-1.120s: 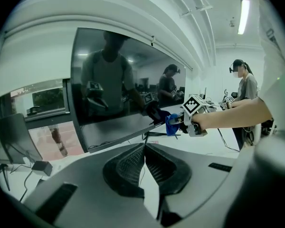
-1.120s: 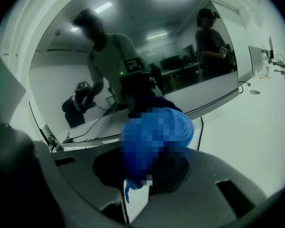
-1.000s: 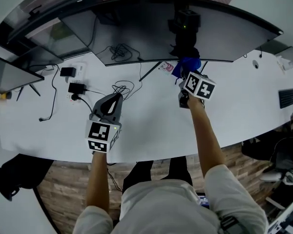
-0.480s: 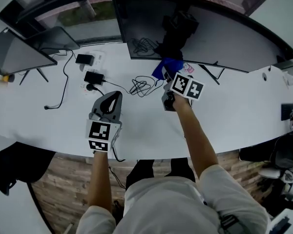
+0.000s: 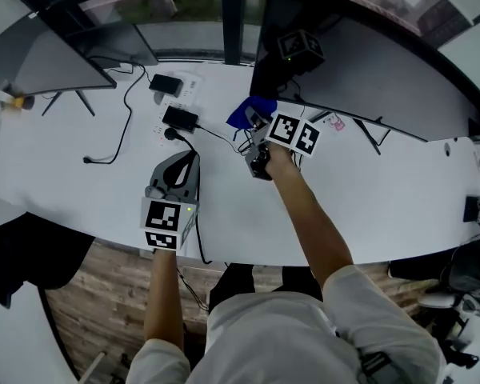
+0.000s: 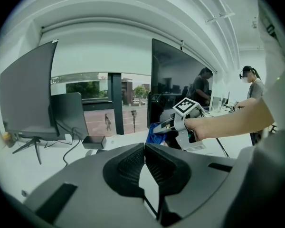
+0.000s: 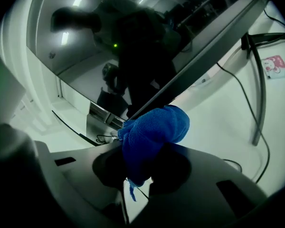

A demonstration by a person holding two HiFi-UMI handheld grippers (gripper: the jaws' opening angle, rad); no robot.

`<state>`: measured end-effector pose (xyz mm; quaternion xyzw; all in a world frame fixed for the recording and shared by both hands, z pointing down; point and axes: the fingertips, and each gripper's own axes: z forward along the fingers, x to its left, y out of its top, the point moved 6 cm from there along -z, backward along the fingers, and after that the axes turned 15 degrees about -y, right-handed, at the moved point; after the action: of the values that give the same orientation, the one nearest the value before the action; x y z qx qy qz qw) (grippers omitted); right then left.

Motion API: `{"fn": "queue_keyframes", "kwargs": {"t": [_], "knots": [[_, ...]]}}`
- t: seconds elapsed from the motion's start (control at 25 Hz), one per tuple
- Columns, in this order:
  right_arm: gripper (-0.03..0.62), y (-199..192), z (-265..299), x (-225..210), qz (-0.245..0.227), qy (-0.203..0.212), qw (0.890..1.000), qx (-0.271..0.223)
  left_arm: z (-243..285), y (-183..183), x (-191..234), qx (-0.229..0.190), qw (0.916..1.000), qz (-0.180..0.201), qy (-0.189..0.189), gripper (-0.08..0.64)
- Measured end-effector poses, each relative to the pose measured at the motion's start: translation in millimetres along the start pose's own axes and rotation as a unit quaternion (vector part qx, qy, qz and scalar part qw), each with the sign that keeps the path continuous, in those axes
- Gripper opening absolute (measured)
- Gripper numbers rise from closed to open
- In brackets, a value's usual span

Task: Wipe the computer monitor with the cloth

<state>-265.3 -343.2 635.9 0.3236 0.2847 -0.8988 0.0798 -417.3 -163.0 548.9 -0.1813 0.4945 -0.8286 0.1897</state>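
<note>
A wide dark monitor [image 5: 368, 62] stands at the back of the white desk [image 5: 72, 190]. My right gripper [image 5: 252, 118] is shut on a blue cloth [image 5: 248, 110], held at the monitor's lower left corner. In the right gripper view the cloth [image 7: 149, 137] bulges out of the shut jaws, right under the monitor's bottom edge [image 7: 199, 65]. My left gripper [image 5: 180, 170] rests low over the desk, shut and holding nothing. In the left gripper view its jaws [image 6: 144, 163] touch, with the cloth [image 6: 156, 129] and right gripper ahead.
A second monitor [image 5: 56, 54] stands at the far left. Power bricks [image 5: 178, 118] and tangled cables [image 5: 128, 126] lie on the desk behind my left gripper. A small card [image 5: 334, 122] and the monitor stand's legs [image 5: 368, 134] sit at the right. Two people stand far off [image 6: 249, 87].
My right gripper with the cloth has swept left along the monitor's lower edge to its left corner. The head view has turned left too. My left gripper has stayed put.
</note>
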Motion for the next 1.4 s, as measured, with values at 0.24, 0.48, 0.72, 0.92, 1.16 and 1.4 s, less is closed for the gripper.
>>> {"fn": "queue_keyframes", "kwargs": {"t": [0.24, 0.48, 0.72, 0.92, 1.16, 1.4], "knots": [[0.087, -8, 9, 27, 0.075, 0.040, 0.996, 0.020, -9, -5, 14, -0.001, 0.9999, -0.008, 0.009, 0.018], [0.087, 0, -10, 53, 0.116, 0.078, 0.990, 0.011, -16, 5, 13, -0.014, 0.9998, -0.001, 0.010, 0.018], [0.087, 31, -49, 99, 0.132, 0.139, 0.981, -0.027, -27, 24, 11, -0.031, 0.9993, 0.011, 0.016, 0.018], [0.087, 49, -77, 123, 0.191, 0.192, 0.961, -0.047, -35, 37, 5, -0.040, 0.9988, 0.021, 0.017, 0.018], [0.087, 73, -109, 157, 0.208, 0.225, 0.950, -0.062, -43, 49, -2, -0.045, 0.9984, 0.030, 0.019, 0.018], [0.087, 94, -139, 188, 0.196, 0.249, 0.945, -0.075, -48, 58, -5, -0.055, 0.9977, 0.036, 0.018, 0.018]]}}
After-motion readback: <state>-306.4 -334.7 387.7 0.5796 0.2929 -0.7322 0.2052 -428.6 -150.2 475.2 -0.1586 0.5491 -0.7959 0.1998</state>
